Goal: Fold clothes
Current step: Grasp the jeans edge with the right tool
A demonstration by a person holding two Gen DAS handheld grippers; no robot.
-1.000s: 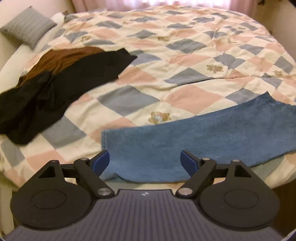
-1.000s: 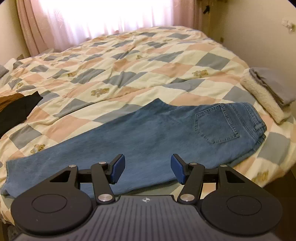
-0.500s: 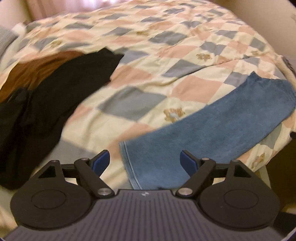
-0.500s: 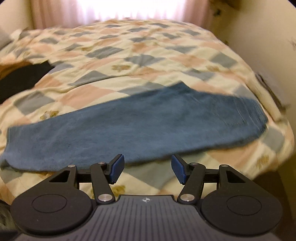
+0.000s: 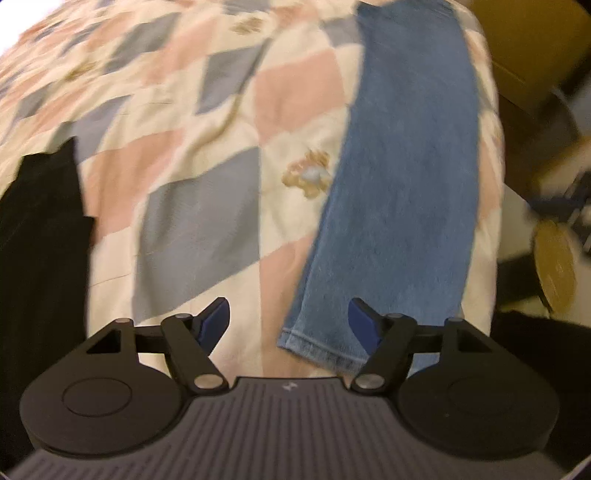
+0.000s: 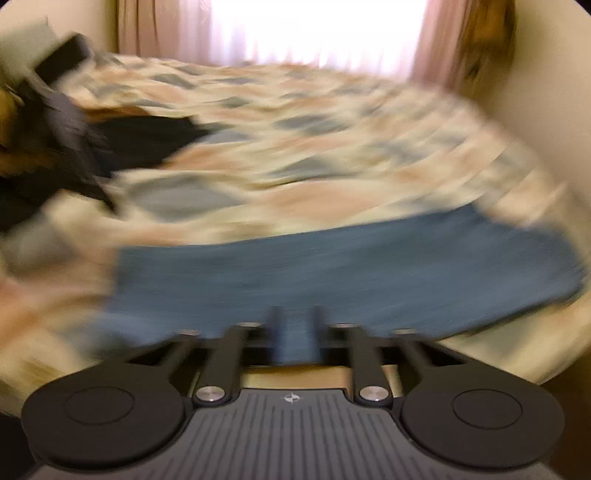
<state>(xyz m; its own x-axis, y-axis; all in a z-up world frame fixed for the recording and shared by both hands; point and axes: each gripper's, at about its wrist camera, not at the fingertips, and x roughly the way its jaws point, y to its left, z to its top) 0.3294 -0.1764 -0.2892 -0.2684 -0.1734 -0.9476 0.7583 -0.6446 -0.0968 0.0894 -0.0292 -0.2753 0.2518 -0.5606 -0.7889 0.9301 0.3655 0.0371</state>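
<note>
Blue jeans [image 5: 402,192] lie flat along the near edge of a checked bed quilt [image 5: 207,155]. In the left wrist view the hem end of the leg lies just in front of my left gripper [image 5: 288,325], which is open and empty above it. In the right wrist view, which is blurred, the jeans [image 6: 351,262] stretch across the middle. My right gripper [image 6: 293,332] has its fingers close together over the near edge of the denim. The blur hides whether cloth is pinched between them.
A black garment [image 5: 40,229] lies at the left of the bed, with a brown one by it in the right wrist view [image 6: 110,110]. The floor and clutter [image 5: 554,229] show past the bed's right edge. A bright curtained window [image 6: 317,33] is behind the bed.
My left gripper has swung round to the hem end of the jeans leg, staying open. My right gripper has dropped to the near edge of the jeans and its fingers have closed in.
</note>
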